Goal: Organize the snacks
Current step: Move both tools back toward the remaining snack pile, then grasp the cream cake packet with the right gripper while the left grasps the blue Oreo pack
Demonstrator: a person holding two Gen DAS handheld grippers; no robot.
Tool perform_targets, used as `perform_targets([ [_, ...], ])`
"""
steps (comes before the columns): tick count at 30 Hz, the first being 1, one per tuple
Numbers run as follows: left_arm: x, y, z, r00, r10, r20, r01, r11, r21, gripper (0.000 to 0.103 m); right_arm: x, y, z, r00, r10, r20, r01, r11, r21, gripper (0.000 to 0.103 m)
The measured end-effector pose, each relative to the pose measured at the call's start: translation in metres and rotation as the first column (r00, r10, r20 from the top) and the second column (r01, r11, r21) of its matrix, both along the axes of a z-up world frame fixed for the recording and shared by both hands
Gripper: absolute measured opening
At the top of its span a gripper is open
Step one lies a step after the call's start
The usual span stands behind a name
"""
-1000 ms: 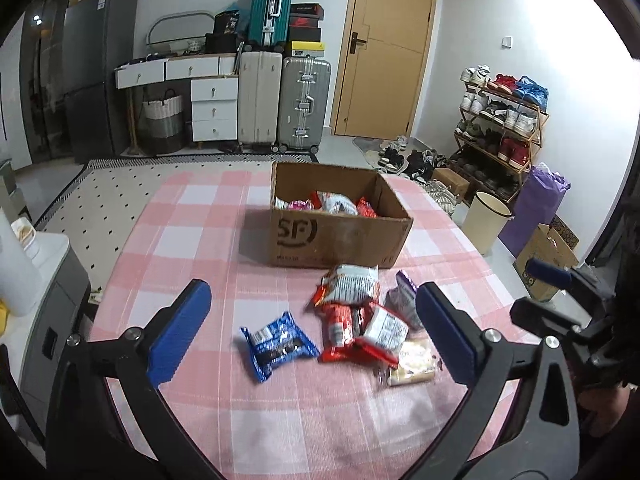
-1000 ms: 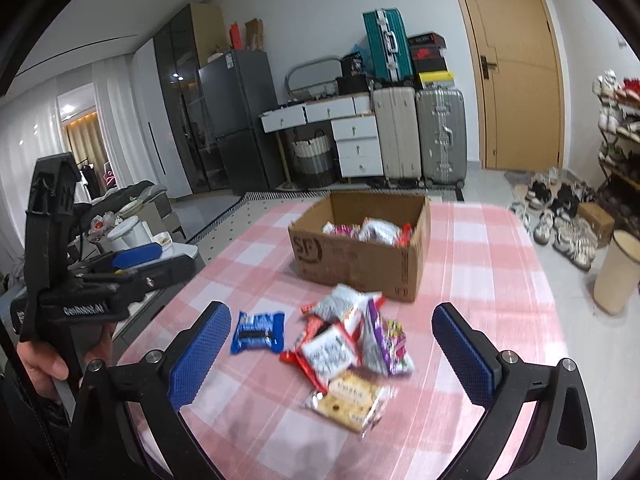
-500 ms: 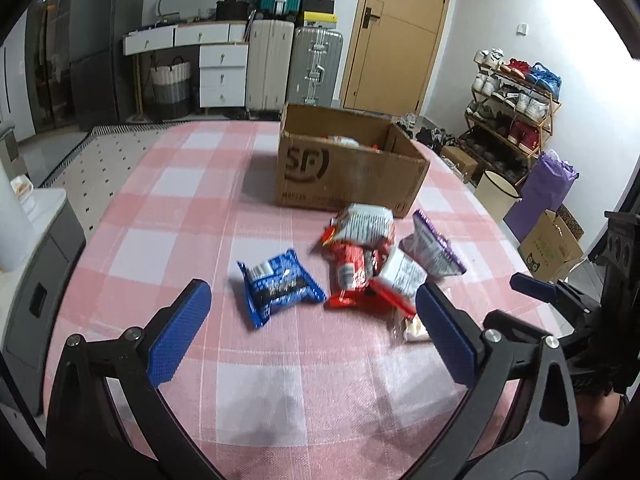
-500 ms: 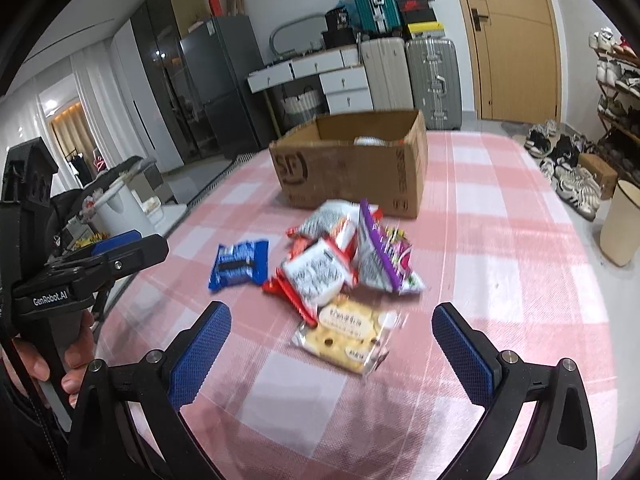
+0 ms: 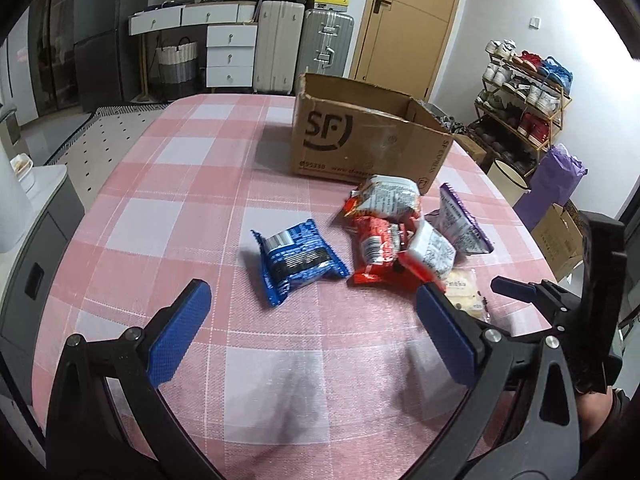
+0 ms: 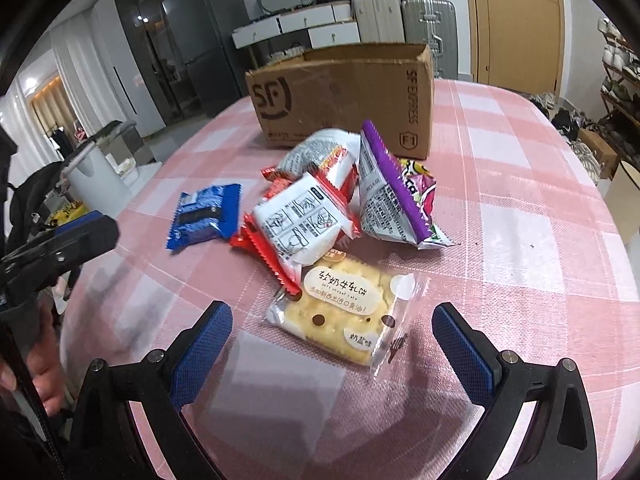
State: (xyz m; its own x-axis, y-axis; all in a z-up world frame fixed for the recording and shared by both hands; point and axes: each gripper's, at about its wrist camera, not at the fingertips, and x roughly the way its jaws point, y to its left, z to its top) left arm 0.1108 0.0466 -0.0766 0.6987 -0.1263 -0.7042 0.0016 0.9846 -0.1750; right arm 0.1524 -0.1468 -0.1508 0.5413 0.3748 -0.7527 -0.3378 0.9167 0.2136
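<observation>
Snack pile: loose packets lie together on the counter, just in front of the cardboard box (image 6: 344,96).
Cracker packet: clear wrapper with pale square crackers (image 6: 344,316), flat on the cloth at the near edge of the pile, nearest the right tool and between the lines of its two fingers; in the left view only a corner shows (image 5: 464,288).
White-and-red packet: (image 6: 304,224) overlaps the cracker packet's far edge and lies on top of a red packet (image 5: 376,252).
Purple packet: (image 6: 396,196) stands tilted on its edge, touching the white-and-red one, right of the pile.
Grey-white packet: (image 5: 384,200) at the back of the pile, closest to the box.
Blue packet: (image 5: 298,260) lies apart to the left of the pile, just ahead of the left tool.
Box: open top, "SF" printed on its side, contents hidden from both views.
Counter: pink-and-white checked cloth (image 5: 180,200).
Left tool: (image 5: 312,328) blue-padded fingers spread wide, holding nothing, above the cloth.
Right tool: (image 6: 332,344) fingers spread wide, holding nothing, low over the cloth.
</observation>
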Motion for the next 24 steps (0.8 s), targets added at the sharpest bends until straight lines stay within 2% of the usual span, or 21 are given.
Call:
perform_targets([
  [8,-0.002,0.022,-0.014,0.999,0.044,-0.022,-0.044,0.999,-0.030,0.102,0.013,0.016,-0.014,0.999,-0.011,-0.036,0.009,0.998,-0.064,0.101],
  [14,0.001,0.034,-0.024,0.997,0.069,-0.043,-0.071,0.996,-0.052,0.102,0.018,0.020,-0.017,0.999,-0.036,-0.026,0.033,0.993,-0.111,0.092],
  [18,0.002,0.034,-0.028,0.996,0.068,-0.053,-0.071,0.996,-0.055,0.102,0.018,0.028,-0.019,1.000,-0.021,-0.006,0.019,0.984,-0.177,0.087],
  [24,0.000,0.036,-0.028,0.996,0.078,-0.051,-0.081,0.995,-0.059,0.102,0.015,0.028,-0.016,1.000,0.012,0.009,-0.010,0.985,-0.169,0.072],
])
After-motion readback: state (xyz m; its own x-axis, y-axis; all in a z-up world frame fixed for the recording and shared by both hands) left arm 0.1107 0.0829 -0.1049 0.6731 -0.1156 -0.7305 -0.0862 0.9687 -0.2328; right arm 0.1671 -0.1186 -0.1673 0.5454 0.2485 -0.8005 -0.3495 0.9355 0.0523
